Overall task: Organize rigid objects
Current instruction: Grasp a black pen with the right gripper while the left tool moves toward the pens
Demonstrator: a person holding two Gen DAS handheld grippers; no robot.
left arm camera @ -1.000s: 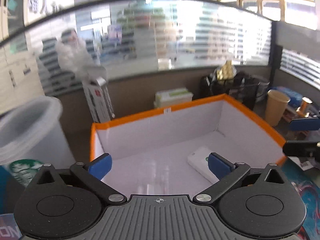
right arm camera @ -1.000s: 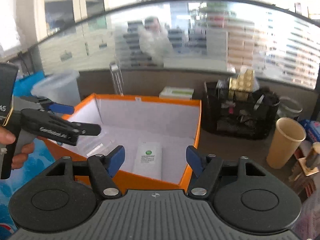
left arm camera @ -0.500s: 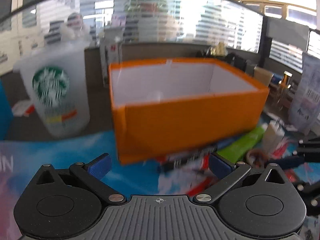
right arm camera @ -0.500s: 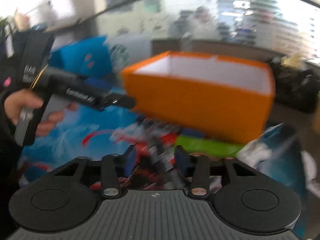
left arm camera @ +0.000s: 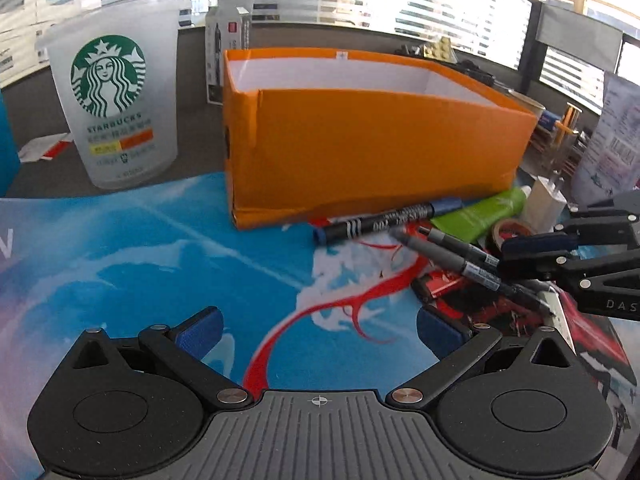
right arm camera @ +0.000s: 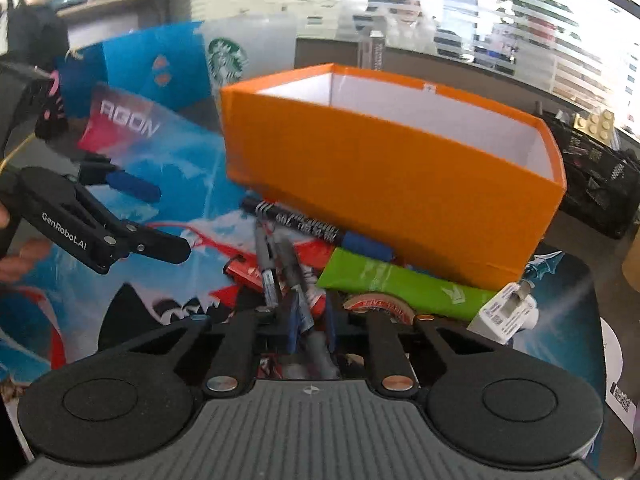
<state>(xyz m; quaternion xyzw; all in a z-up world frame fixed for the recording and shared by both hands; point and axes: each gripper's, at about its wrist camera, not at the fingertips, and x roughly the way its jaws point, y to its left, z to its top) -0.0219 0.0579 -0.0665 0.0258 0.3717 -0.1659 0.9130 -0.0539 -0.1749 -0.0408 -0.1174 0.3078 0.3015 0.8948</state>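
Right gripper (right arm camera: 310, 330) clamped on a grey pen (right arm camera: 298, 280); left gripper (left arm camera: 318, 326) spread over the mat (left arm camera: 160, 256).

The right jaws have just been closing, and the blue pads now press the pen's barrel from both sides; a second grey pen (right arm camera: 266, 268) lies just left of them. Ahead of the fingertips lie a black marker (right arm camera: 316, 230), a green tube (right arm camera: 400, 286), a tape roll (right arm camera: 378, 306) and a white charger (right arm camera: 506, 314), all before the orange box (right arm camera: 384, 184). The left fingers (left arm camera: 200, 330) stand wide apart with nothing between them; a frosted cup (left arm camera: 114, 100) stands ahead to their left.
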